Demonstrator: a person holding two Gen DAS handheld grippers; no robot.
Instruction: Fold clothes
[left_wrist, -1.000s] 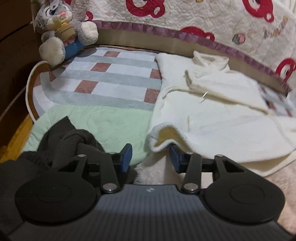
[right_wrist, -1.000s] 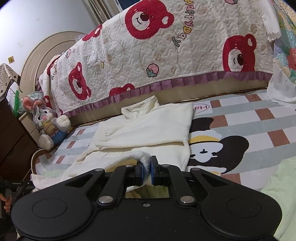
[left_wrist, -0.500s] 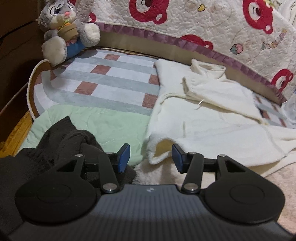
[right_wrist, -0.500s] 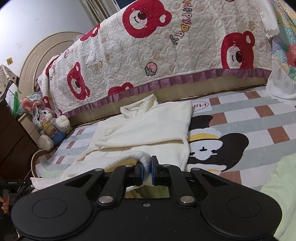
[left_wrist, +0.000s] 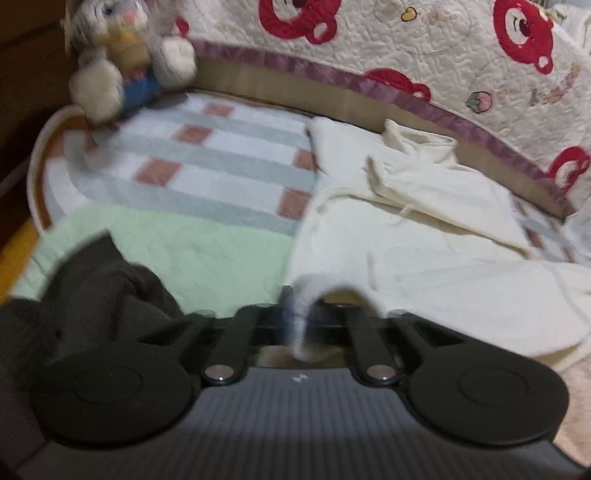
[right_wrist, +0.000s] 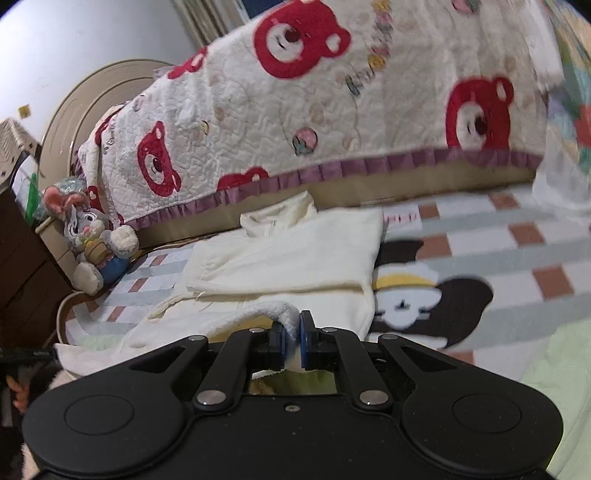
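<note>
Lying on the mat on the floor beside the bed is one cream fleece top. It is partly folded, with its collar at 12 o'clock, near the bed's side. Its fluffy bottom edge is at 6 o'clock, and that edge is lifted up off the mat.

The right hand-held gripper is closed on the fluffy edge. Its two blue fingers pinch the edge between them.

The left hand-held gripper is at another part of the same edge. This view is blurry, but the two fingers look pressed in on the white fluff, so it seems to be gripping the top too.

In the left wrist view, one dark piece of clothing lies in a heap at 9 o'clock from the gripper. It sits on the pale green part of the mat.

One toy rabbit sits at 10 o'clock, at the corner of the mat, leaning by the bed. It is well apart from the cream top.

One quilt hangs over the side of the bed. It is white with red bear faces and a purple frill along the bottom.

The mat has grey and white stripes with brown squares. One cartoon figure in a yellow hat is printed on it, just at 3 o'clock from the cream top.

There are no boxes or baskets in view.
</note>
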